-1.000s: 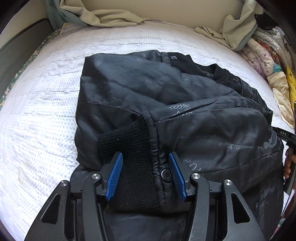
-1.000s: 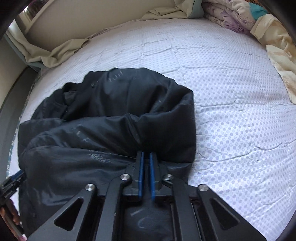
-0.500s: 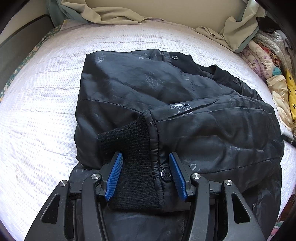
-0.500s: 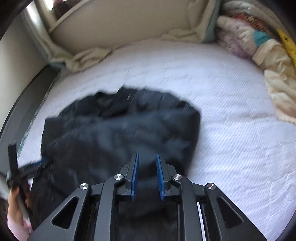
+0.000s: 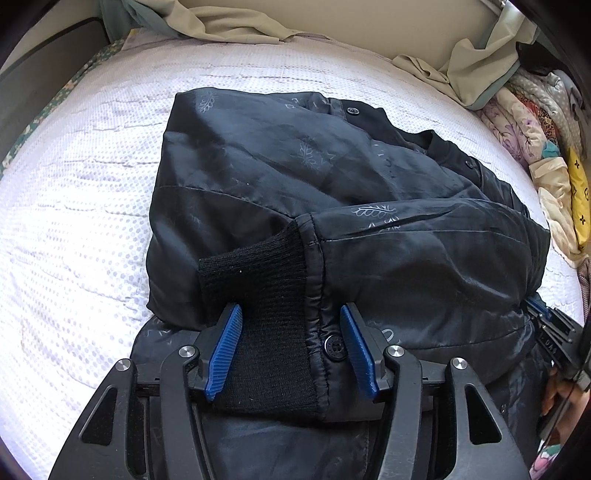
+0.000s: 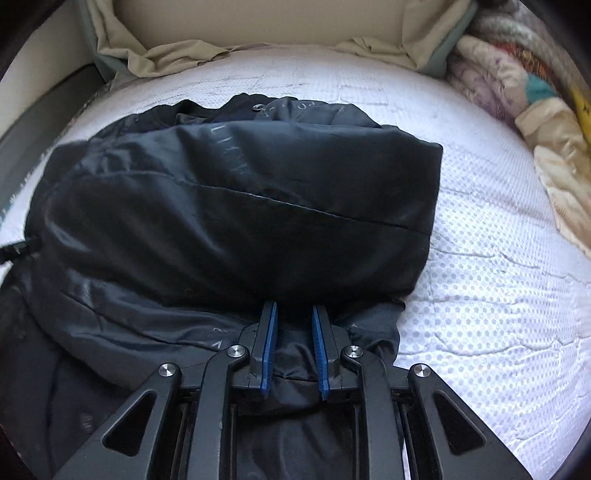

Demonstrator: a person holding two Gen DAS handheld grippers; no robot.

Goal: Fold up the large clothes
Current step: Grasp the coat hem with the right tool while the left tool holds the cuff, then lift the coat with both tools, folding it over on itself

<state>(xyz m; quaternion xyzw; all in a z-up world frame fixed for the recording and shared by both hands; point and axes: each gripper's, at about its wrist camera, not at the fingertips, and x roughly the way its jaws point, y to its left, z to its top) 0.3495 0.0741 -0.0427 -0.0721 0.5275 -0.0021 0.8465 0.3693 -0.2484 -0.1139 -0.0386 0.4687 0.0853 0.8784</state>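
A black padded jacket (image 5: 332,177) lies folded on a white mattress (image 5: 74,221). My left gripper (image 5: 290,308) has the jacket's black knit hem (image 5: 258,280) and a buttoned edge (image 5: 334,347) between its blue pads, which touch the cloth on both sides as the jaws start opening. My right gripper (image 6: 294,306) stands at the near edge of the jacket (image 6: 240,206), its pads a narrow gap apart with puckered dark fabric pinched between them. In the left wrist view the right gripper (image 5: 550,325) sits at the jacket's right edge, with a hand (image 5: 561,398) below it.
Crumpled beige sheets (image 5: 229,22) lie along the headboard at the far side. A heap of patterned bedding (image 5: 535,122) is piled at the right edge. Bare white mattress (image 6: 498,295) stretches right of the jacket and also left of it.
The right gripper drew back, swung sideways and came in again at the jacket's edge; its pads stand slightly wider apart than a second ago. The left gripper has hardly moved.
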